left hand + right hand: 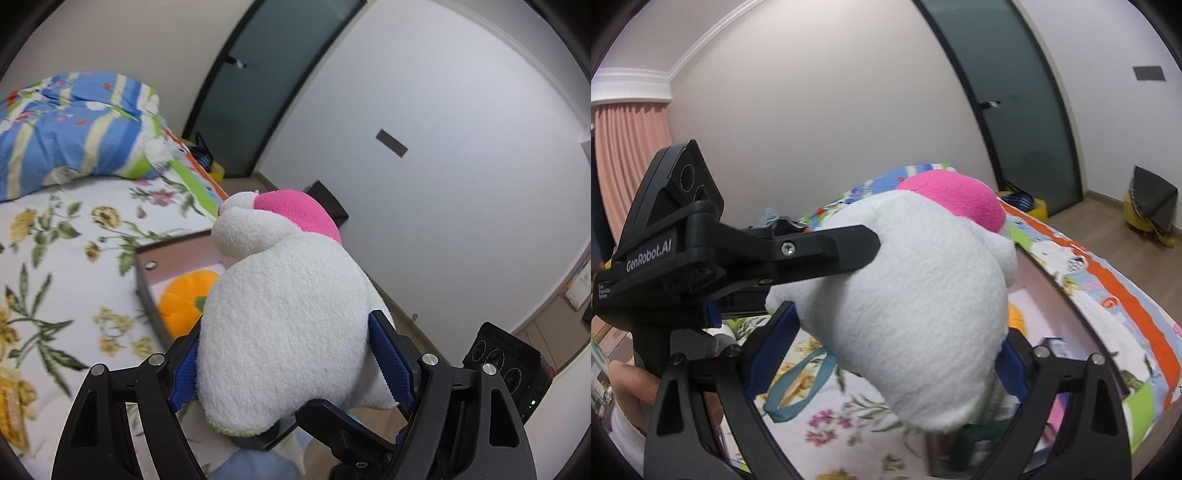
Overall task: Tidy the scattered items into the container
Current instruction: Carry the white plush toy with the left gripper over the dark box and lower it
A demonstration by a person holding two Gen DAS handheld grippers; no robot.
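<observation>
Blue pads of the left tool (291, 365) squeeze a soft white toy (288, 325) with a pink patch, so this tool is closed on it. From the right camera, the right tool (886, 350) has its blue pads on both sides of the same toy (923, 295), and it looks closed on it too. Up in the air, the toy hangs over the flowery bed (55, 258). At ten o'clock from the toy sits a brown box (147, 291), and an orange plush pumpkin (188, 299) is already inside. So one toy is put away. I think the white toy goes in next. A blue loop (798, 387) lies on the bed.
</observation>
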